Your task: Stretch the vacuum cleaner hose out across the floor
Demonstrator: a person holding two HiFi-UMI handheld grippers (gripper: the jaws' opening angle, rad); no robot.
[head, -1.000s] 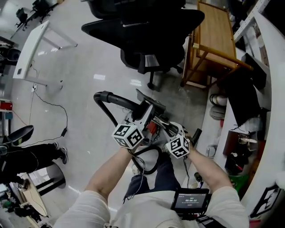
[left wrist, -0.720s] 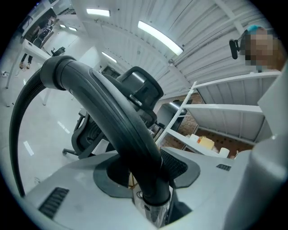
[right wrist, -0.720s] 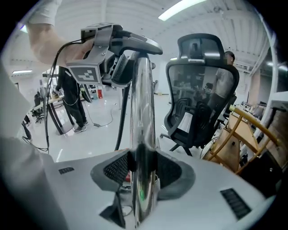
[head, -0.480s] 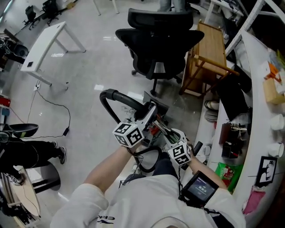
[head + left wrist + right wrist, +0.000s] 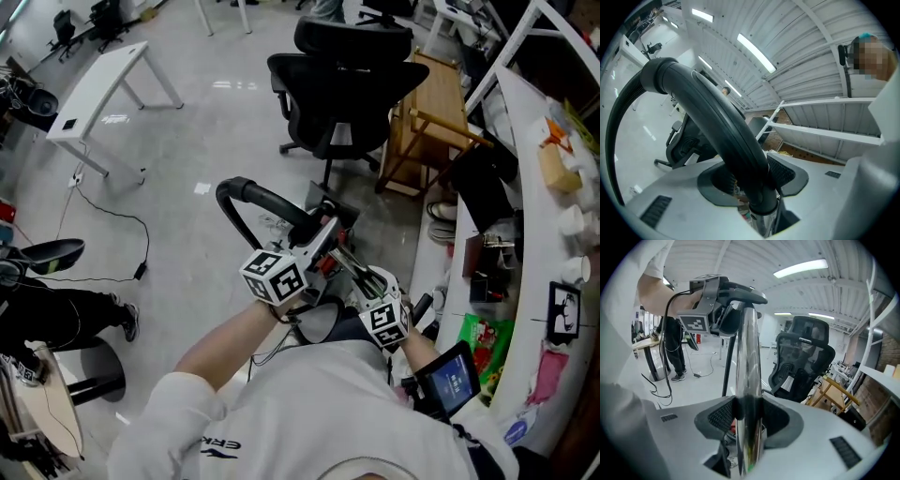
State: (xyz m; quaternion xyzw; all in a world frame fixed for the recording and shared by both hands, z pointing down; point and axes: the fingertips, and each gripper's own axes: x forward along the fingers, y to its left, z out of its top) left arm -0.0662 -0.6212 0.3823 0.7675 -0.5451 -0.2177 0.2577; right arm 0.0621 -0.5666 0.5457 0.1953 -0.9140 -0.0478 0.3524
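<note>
The left gripper (image 5: 754, 180) was clamped on the vacuum cleaner hose (image 5: 658, 77) by its bent black pipe (image 5: 722, 131), just above the joint with the chrome tube (image 5: 764, 225). The pipe filled the gap between the jaws. The right gripper (image 5: 749, 417) pinched that chrome tube lower down, with a pad pressed against each side, and its view showed the left gripper farther up the same tube. Both were held up in front of the person, with the hose end raised off the floor (image 5: 187, 141). The ribbed part curved down from the cuff toward the person's left side.

On the white counter (image 5: 525, 141) at the right stood two white cup-like things (image 5: 574, 223); what they held could not be made out. A green packet (image 5: 473, 345) and some dark items sat below the counter edge, too small to tell.

A black office chair (image 5: 347, 84) stood just beyond the raised hose, with a wooden rack (image 5: 441, 94) between it and the counter. A white table (image 5: 94, 89) stood well apart at the far left. A black cable (image 5: 108, 223) trailed over the floor near it. Another person's leg (image 5: 66, 319) in dark trousers showed at the left edge. A small lit screen (image 5: 450, 380) was strapped to the right forearm.
</note>
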